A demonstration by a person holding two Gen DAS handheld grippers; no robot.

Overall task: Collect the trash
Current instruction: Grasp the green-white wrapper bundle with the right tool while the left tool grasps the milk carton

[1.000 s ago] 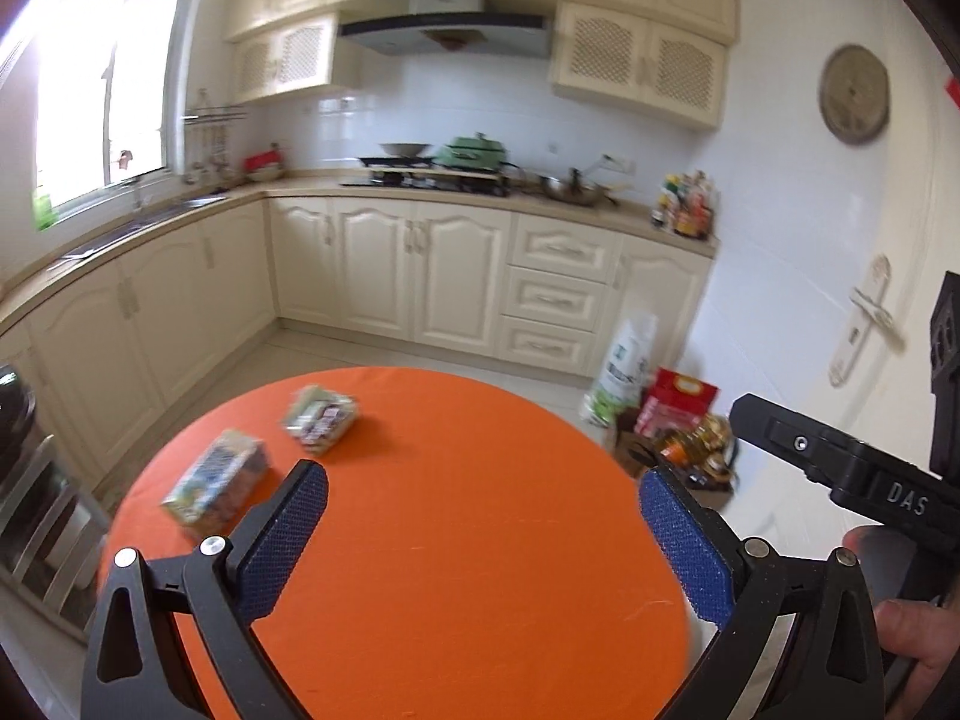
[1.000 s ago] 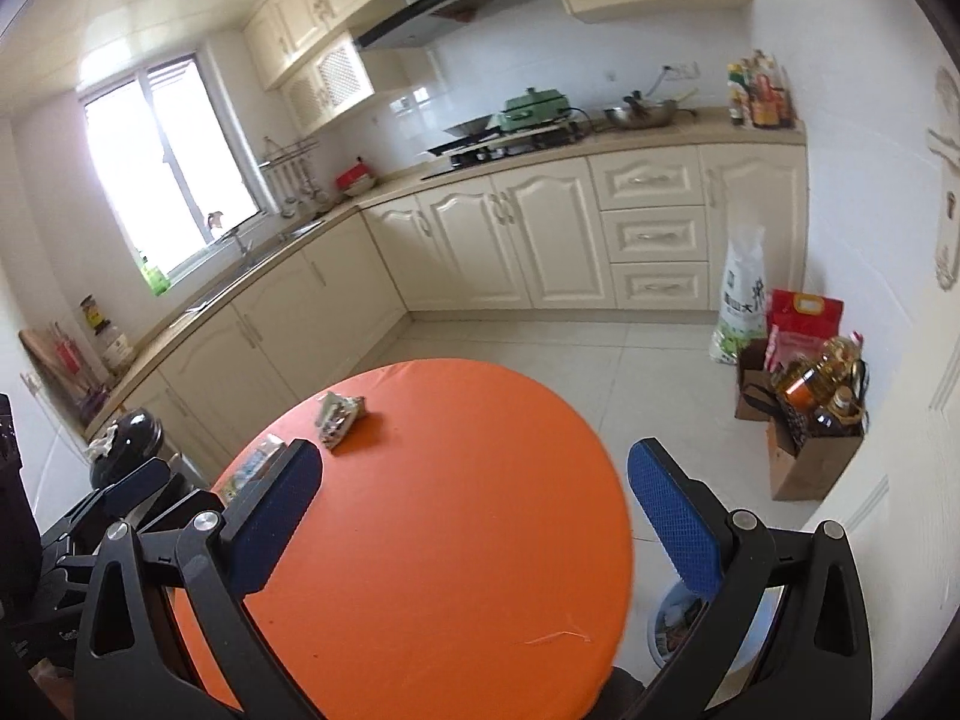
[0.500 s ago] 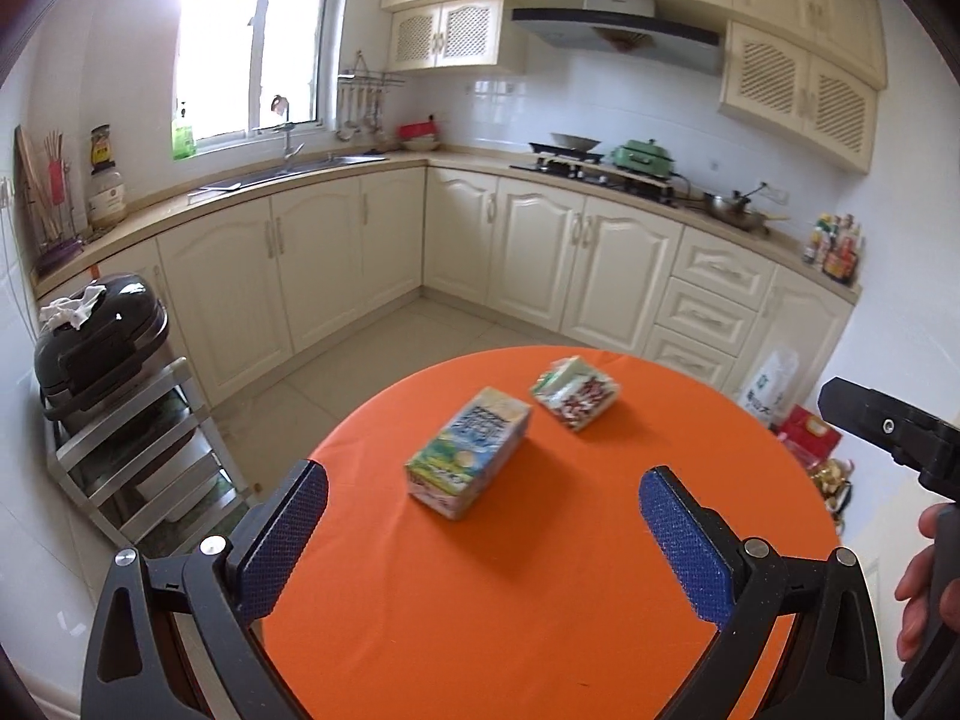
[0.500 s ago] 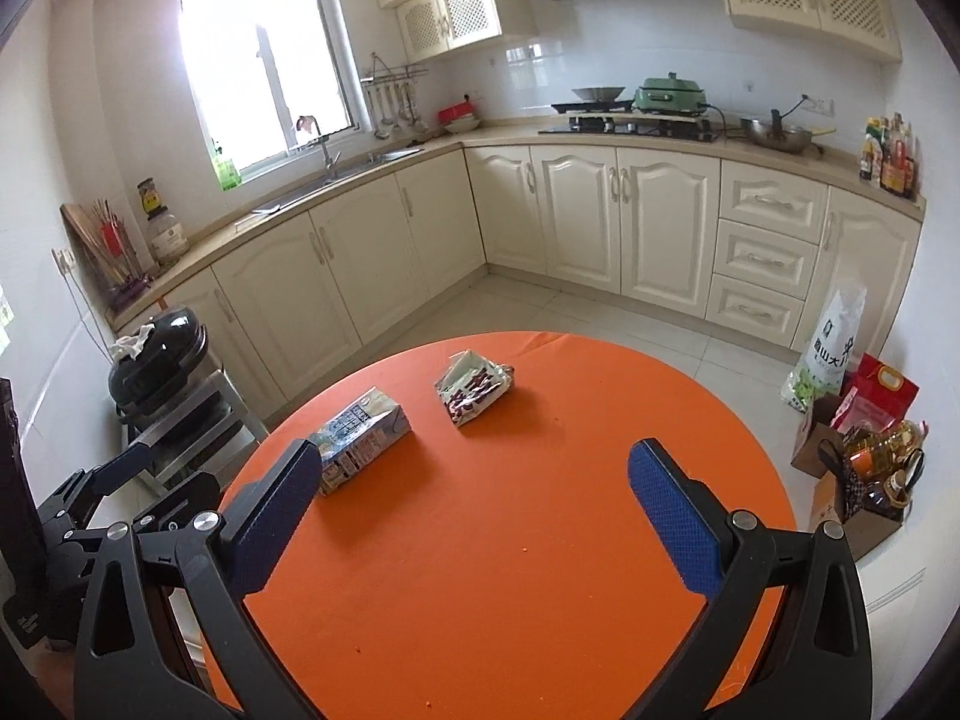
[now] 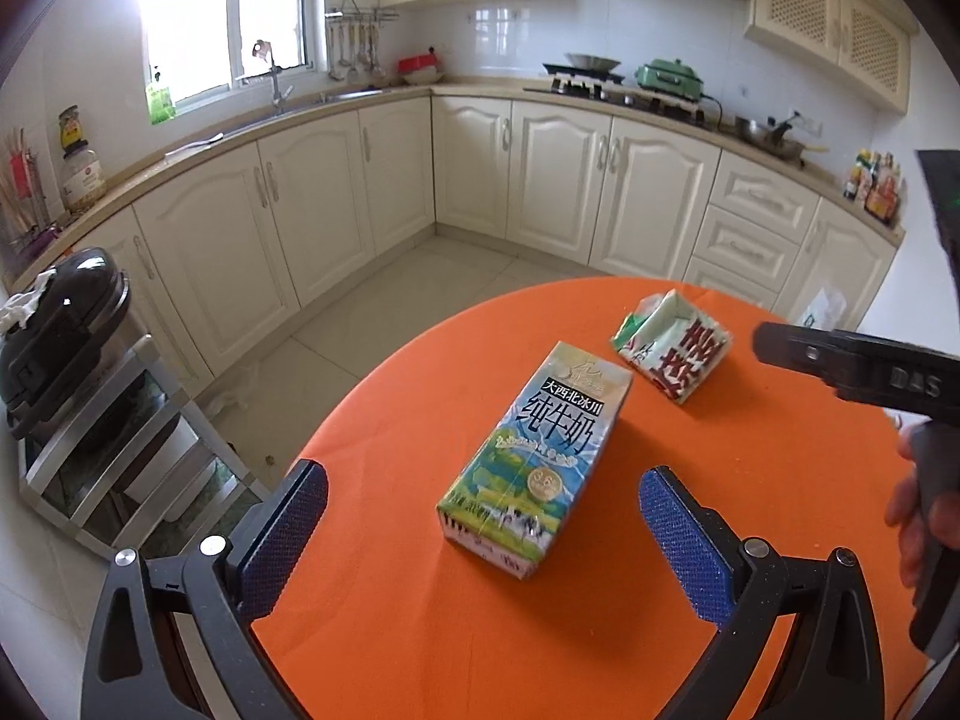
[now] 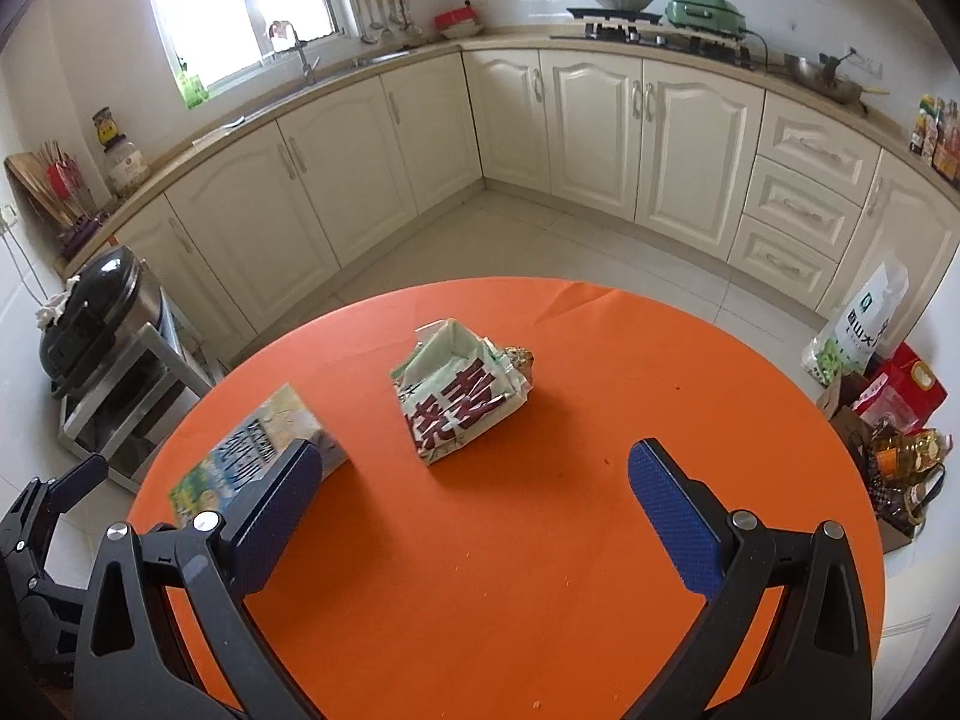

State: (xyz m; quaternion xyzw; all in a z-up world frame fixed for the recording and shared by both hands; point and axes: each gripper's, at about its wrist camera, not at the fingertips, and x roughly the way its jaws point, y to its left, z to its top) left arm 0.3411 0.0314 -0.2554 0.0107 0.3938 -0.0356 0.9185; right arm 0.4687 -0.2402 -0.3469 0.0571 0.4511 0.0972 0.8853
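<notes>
A milk carton (image 5: 534, 456) lies flat on the round orange table (image 5: 600, 630), just ahead of my left gripper (image 5: 480, 531), which is open with its blue pads either side of the carton's near end, apart from it. Beyond it lies a crumpled green-and-red wrapper (image 5: 675, 351). In the right wrist view the wrapper (image 6: 459, 396) sits ahead of my open right gripper (image 6: 474, 507), and the carton (image 6: 252, 462) is partly hidden behind its left finger (image 6: 273, 507). The other gripper's body (image 5: 864, 369) shows at right with a hand (image 5: 924, 516) on it.
Cream kitchen cabinets (image 6: 600, 114) run along the back and left. A black appliance on a metal rack (image 5: 60, 354) stands at the left of the table. Bags and bottles (image 6: 888, 420) sit on the floor at the right, by the wall.
Both grippers have swung left and moved closer to the table. The carton and wrapper now look larger and nearer; the carton sits between the left gripper's pads.
</notes>
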